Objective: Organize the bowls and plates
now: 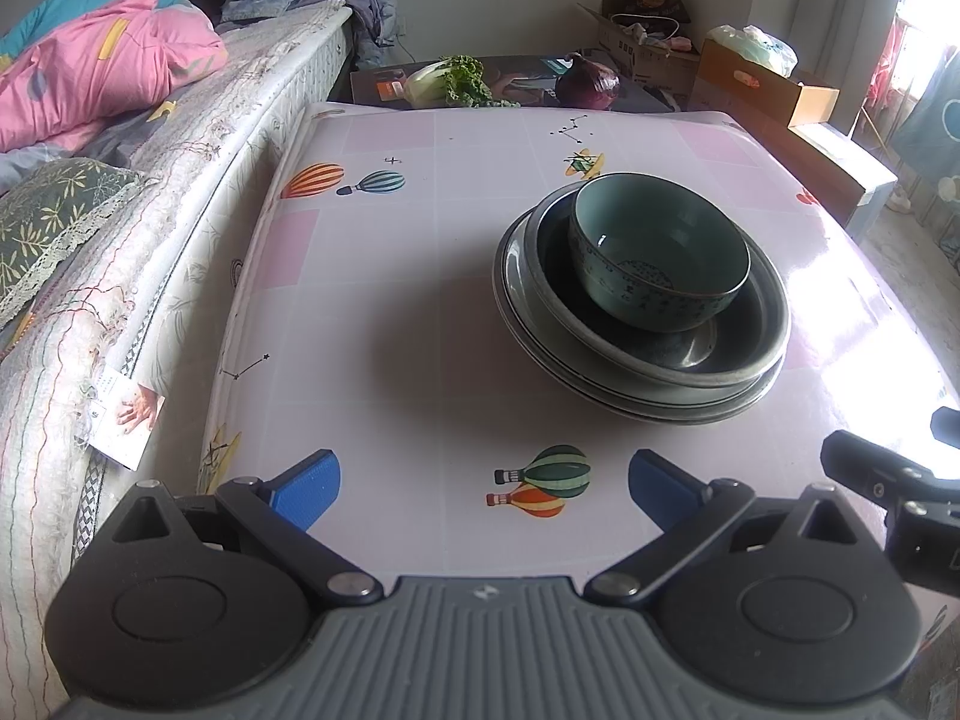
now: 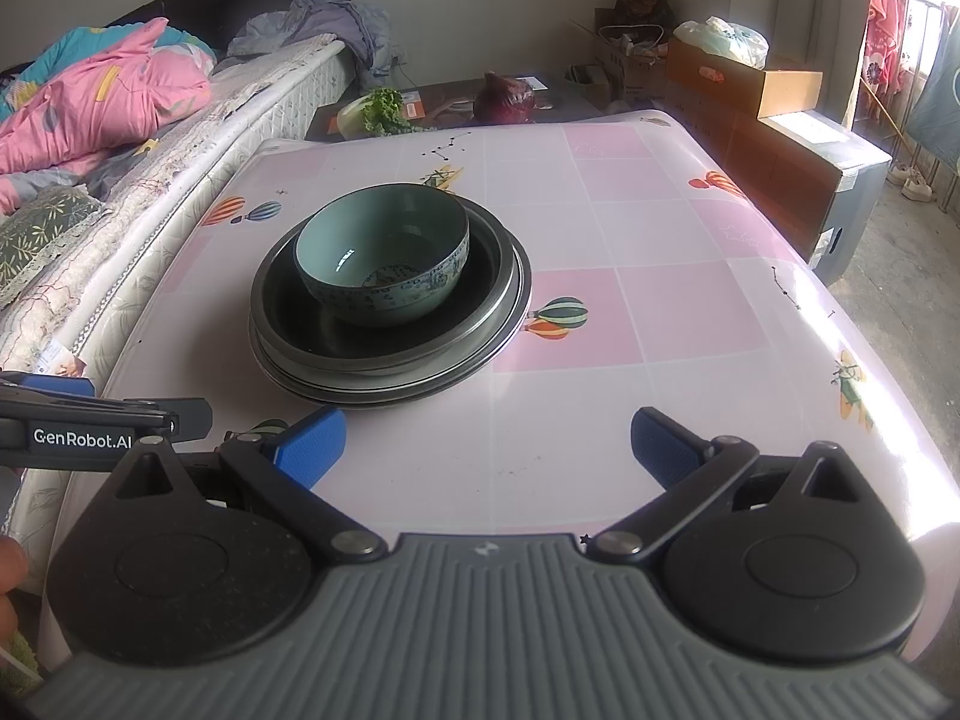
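A teal patterned bowl (image 1: 659, 252) (image 2: 384, 261) sits inside a dark shallow bowl (image 1: 744, 348) (image 2: 360, 354), which rests on a stack of grey plates (image 1: 516, 300) (image 2: 510, 324) on the table. My left gripper (image 1: 483, 485) hangs open over the near table edge, short of the stack and to its left, holding nothing. My right gripper (image 2: 487, 443) is open too, near the front edge, to the right of the stack, with nothing between its blue fingers. The left gripper's side (image 2: 90, 420) shows at the right wrist view's left edge.
The table (image 1: 372, 312) (image 2: 660, 252) has a pink balloon-print cover. A bed (image 1: 120, 180) with a pink quilt runs along its left side. Behind the table lie leafy greens (image 1: 447, 81) and a red cabbage (image 1: 587, 84). Cardboard boxes (image 2: 744, 84) stand at the right.
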A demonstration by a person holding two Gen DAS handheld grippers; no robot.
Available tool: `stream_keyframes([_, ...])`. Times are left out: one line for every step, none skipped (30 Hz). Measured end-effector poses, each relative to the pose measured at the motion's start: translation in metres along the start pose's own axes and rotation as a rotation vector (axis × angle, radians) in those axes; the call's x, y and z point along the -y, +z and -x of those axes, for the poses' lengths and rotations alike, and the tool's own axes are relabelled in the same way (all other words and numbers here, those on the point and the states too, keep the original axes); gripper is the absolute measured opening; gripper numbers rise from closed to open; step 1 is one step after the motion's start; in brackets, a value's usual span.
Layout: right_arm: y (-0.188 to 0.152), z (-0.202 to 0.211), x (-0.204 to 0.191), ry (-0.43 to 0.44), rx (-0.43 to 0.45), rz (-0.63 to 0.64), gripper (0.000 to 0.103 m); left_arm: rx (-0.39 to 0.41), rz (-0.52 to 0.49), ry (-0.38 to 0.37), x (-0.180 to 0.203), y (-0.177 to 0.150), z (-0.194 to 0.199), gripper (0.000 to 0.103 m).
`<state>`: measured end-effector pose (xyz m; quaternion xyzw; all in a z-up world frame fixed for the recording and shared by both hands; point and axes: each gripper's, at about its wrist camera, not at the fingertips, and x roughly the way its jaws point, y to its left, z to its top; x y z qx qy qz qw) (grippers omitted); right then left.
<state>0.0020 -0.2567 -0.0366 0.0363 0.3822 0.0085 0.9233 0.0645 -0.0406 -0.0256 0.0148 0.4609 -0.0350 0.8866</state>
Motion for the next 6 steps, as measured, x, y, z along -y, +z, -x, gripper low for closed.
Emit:
stream_keyframes([-0.0002,0.0001,-0.0002,0.000,0.000,0.000,0.102,0.000,0.000,0.000,-0.0001,0.0000,-0.0001,0.103])
stream_keyframes([0.0000,0.0000,0.0000,0.000,0.000,0.000,0.102,0.000,-0.001,0.001,0.0000,0.0001,0.0000,0.103])
stream_keyframes([0.0000,0.0000,0.0000,0.000,0.000,-0.001,0.102,-0.001,0.000,0.000,-0.0002,-0.0001,-0.0002,0.103])
stream_keyframes([-0.0001,0.0001,-0.0002,0.000,-0.001,-0.001,0.102,-0.001,0.001,0.001,0.0000,-0.0003,-0.0002,0.103])
stream_keyframes([0.0001,0.0000,0.0000,-0.001,-0.001,-0.001,0.102,-0.002,0.001,0.001,0.0003,-0.0005,-0.0003,0.103])
stream_keyframes([-0.0002,0.0003,-0.0004,-0.001,-0.001,-0.002,0.102,-0.002,0.001,0.001,0.0003,-0.0006,-0.0003,0.103])
